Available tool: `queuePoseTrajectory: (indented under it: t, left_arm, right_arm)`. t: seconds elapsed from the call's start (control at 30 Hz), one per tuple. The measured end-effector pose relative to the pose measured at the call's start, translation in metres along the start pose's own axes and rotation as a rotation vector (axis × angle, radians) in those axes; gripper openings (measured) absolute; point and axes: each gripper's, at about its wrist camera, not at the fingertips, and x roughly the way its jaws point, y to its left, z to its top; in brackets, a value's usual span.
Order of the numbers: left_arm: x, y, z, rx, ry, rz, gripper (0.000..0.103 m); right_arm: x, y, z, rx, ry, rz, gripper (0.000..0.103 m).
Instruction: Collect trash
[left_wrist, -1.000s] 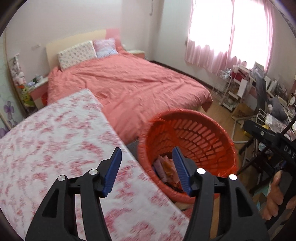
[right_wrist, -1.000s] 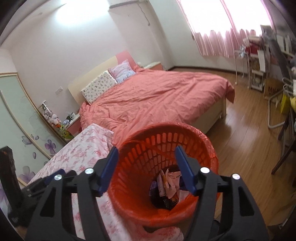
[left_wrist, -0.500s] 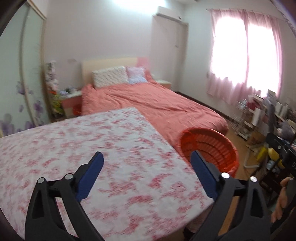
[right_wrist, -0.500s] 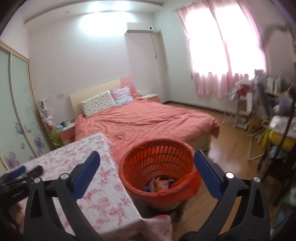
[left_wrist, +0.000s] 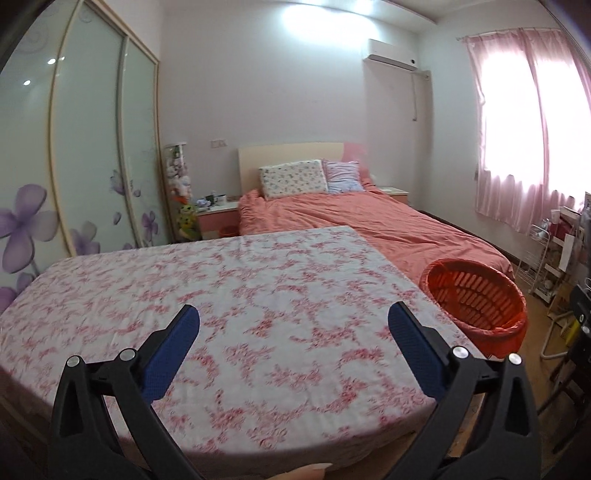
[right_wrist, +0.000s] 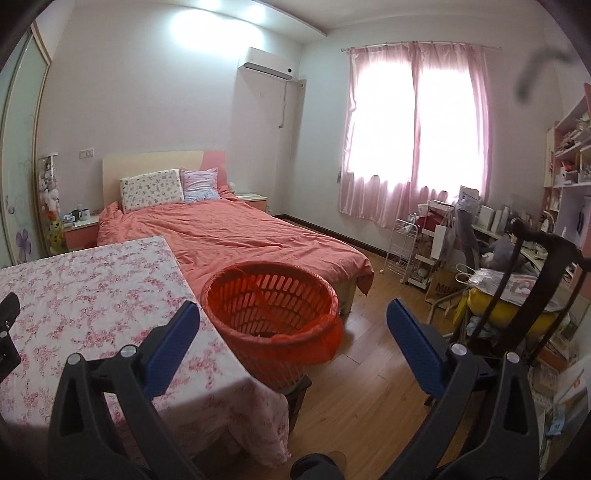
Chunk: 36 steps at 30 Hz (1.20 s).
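An orange slatted trash basket with an orange liner stands on a low stool at the table's right edge; it also shows in the left wrist view. Its contents are mostly hidden by the rim. My left gripper is open and empty, held above the table with the pink floral cloth. My right gripper is open and empty, held back from the basket, above the table's corner. No loose trash shows on the cloth.
A bed with a salmon cover lies behind the table. A black chair, a white cart and a cluttered desk stand at the right. Wood floor lies between basket and chair. A wardrobe stands left.
Both grippers have pulled back and up from over the basket and opened wider. The left one has swung left to face the table; the basket now sits farther away in both views.
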Motion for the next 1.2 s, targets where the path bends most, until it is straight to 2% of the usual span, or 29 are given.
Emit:
queuePoseTrajectory:
  t: [0.33, 0.6, 1.0, 1.2]
  left_arm:
    - [-0.001, 0.014, -0.025, -0.03, 0.085, 0.0, 0.101]
    - [-0.001, 0.018, -0.031, -0.048, 0.124, 0.014, 0.101]
    - [-0.002, 0.021, -0.03, -0.071, 0.159, 0.001, 0.101]
    - [-0.01, 0.02, -0.025, -0.068, 0.125, 0.007, 0.101]
  right_arm:
    - [-0.004, 0.021, -0.019, -0.01, 0.133, 0.048, 0.099]
    - [0.005, 0.024, -0.026, -0.014, 0.188, 0.032, 0.099]
    - [0.004, 0.025, -0.026, -0.015, 0.188, 0.053, 0.099]
    - [0.002, 0.024, -0.024, -0.007, 0.184, 0.068, 0.099]
